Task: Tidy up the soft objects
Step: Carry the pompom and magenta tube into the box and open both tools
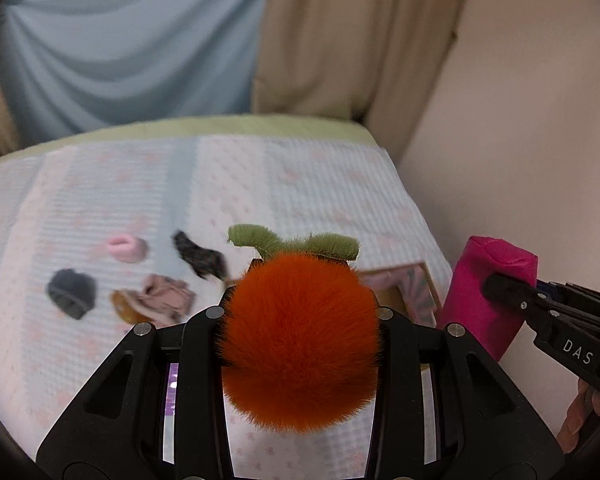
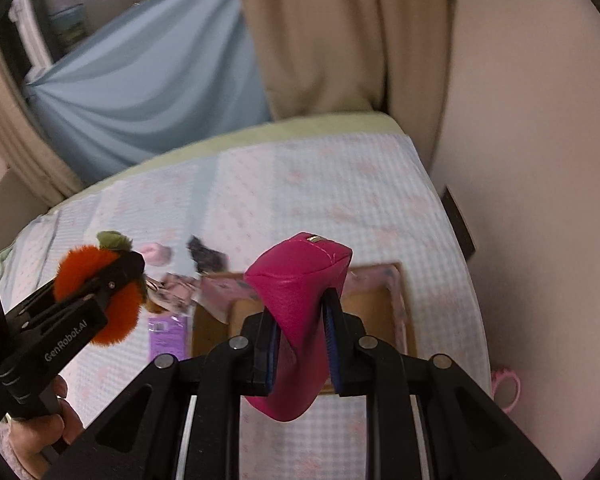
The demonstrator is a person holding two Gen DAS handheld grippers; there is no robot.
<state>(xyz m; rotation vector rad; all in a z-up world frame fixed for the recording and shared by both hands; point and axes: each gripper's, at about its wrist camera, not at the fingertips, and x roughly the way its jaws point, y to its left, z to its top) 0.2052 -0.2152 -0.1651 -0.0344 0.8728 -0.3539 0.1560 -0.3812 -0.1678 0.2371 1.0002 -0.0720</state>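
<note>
My left gripper [image 1: 300,316] is shut on a fluffy orange pom-pom fruit [image 1: 300,340] with green felt leaves and holds it above the bed; it also shows at the left of the right wrist view [image 2: 96,292]. My right gripper [image 2: 300,312] is shut on a magenta pouch [image 2: 300,312], held upright over an open cardboard box [image 2: 384,304]. The pouch also shows at the right of the left wrist view [image 1: 488,288]. On the bed lie a pink scrunchie [image 1: 124,247], a black furry piece [image 1: 200,258], a grey piece [image 1: 72,292] and a pink-beige fabric piece [image 1: 160,298].
The bed has a pale blue and pink patterned cover [image 1: 300,176] with a wall [image 1: 520,160] on its right. Blue and beige curtains [image 1: 140,48] hang behind. A purple packet [image 2: 167,332] lies left of the box. A pink object [image 2: 508,388] sits off the bed's right edge.
</note>
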